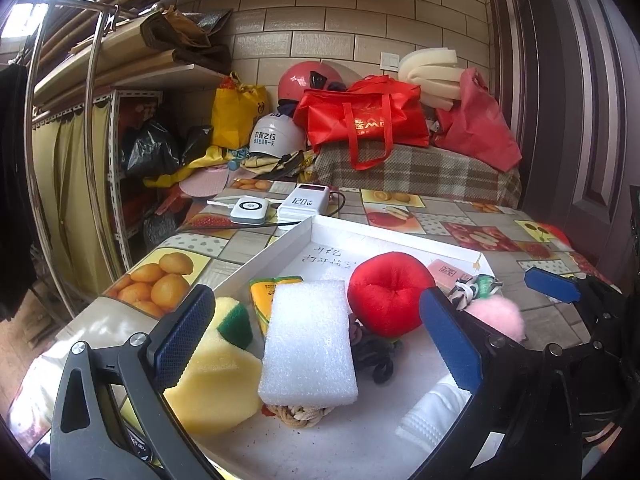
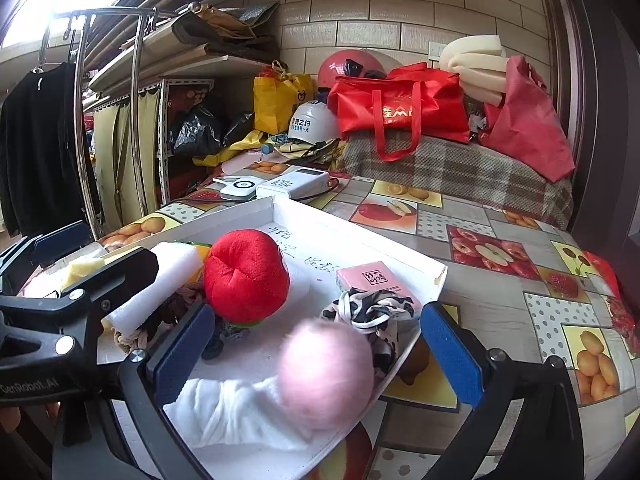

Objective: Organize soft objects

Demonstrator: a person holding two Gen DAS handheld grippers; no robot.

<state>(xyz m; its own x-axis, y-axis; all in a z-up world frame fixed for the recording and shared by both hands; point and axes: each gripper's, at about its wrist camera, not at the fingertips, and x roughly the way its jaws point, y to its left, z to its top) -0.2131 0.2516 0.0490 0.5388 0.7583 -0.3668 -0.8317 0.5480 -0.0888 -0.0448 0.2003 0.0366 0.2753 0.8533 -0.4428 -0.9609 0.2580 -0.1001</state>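
Both grippers, left and right, gape empty over the white foam block, seemingly lying lengthwise away.

A shallow white cardboard tray lies on the fruit-patterned tablecloth. In it, a white foam block rests on a woven rope ball, with a yellow sponge at its nine o'clock and a red plush ball at two o'clock. Beyond the tray at twelve o'clock sit two white power banks.
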